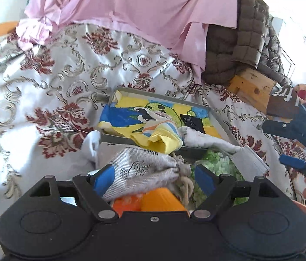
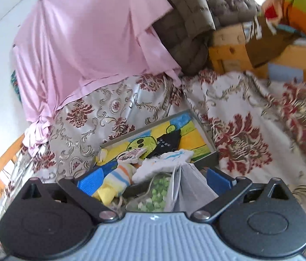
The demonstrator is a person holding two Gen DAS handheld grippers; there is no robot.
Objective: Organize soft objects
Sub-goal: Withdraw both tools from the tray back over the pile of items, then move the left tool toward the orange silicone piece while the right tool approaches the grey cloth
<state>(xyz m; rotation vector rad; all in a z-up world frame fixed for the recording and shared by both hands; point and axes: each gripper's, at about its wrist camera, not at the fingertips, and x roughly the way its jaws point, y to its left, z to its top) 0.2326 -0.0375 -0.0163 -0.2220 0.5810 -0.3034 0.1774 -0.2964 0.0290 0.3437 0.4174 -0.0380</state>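
The grey pouch [image 1: 144, 171] lies between the left gripper [image 1: 154, 178]'s spread fingers [image 1: 104, 179], free of the 3 o'clock pad. At 12 o'clock, socks [image 1: 163, 137] spill over the tray [image 1: 224, 126] on the bed [image 1: 50, 87]. The right gripper [image 2: 154, 179] is released too, above a green bag [image 2: 157, 193]. An orange item [image 1: 150, 202] is half hidden.

Bright daylight washes out the white corners of both views. Fisheye bending curves the edges, and the right view's far-right side shows motion blur.
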